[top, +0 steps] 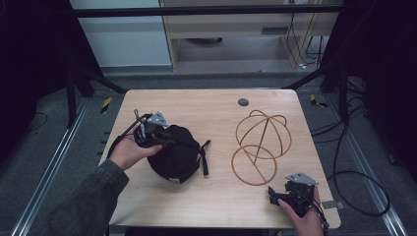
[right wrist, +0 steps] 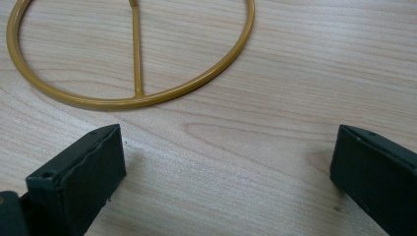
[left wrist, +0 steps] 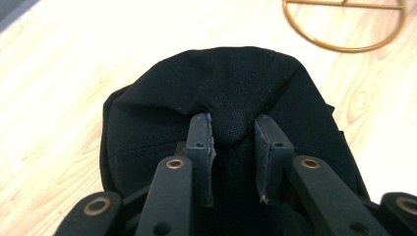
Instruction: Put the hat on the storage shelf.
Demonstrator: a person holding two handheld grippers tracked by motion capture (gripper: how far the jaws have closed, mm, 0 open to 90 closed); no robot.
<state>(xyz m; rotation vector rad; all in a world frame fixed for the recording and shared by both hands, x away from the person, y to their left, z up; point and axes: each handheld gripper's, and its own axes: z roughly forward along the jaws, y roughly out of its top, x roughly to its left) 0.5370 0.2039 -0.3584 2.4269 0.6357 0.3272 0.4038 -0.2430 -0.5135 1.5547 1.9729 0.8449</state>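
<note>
Our left gripper [left wrist: 233, 130] has its two black jaws pinched on the small round fabric button at the crown of a black cloth baseball cap [left wrist: 226, 78], with the cloth bunched up between the pads [left wrist: 200, 132]. In the high view this left gripper [top: 164, 137] sits at the cap's [top: 179, 157] upper left side, held in our left hand [top: 130, 152], and the cap lies on the left half of the light wooden table [top: 206, 196] with its strap end trailing to the right.

Our right gripper [right wrist: 226, 172] has its jaws spread wide over bare wood with nothing between them. In the high view it [top: 275, 196] rests near the table's front right edge in our right hand [top: 302, 216]. Just beyond it stands a golden wire hat stand [top: 260, 145] made of a round base ring and a dome of hoops; its base ring [right wrist: 133, 64] lies just ahead of the right gripper's jaws, apart from them. The stand and the cap are near each other but not touching.
</note>
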